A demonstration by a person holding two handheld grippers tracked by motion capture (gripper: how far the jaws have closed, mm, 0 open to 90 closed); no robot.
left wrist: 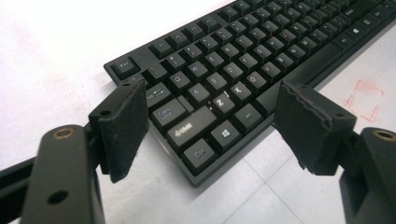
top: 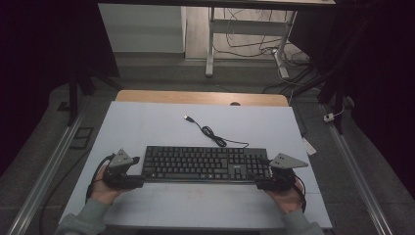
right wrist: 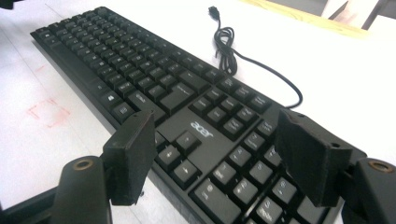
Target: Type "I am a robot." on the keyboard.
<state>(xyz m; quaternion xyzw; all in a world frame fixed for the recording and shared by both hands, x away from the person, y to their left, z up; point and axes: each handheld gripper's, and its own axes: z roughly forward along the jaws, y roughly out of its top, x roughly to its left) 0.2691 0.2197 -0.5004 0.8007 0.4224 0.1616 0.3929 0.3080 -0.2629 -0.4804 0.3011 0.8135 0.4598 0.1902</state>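
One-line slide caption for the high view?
Left gripper and right gripper flank the black keyboard, jaws open at its ends.

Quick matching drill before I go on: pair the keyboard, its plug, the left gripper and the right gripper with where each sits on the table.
Things:
1. keyboard
2. plug
3. left gripper
4. right gripper

Places:
A. at the number-pad end of the keyboard, jaws apart
B. loose on the white sheet beyond the keyboard
C. lying flat between the two grippers
D. at the Ctrl and Shift corner of the keyboard, jaws apart

Pairs: 1-C, 2-B, 3-D, 4-A
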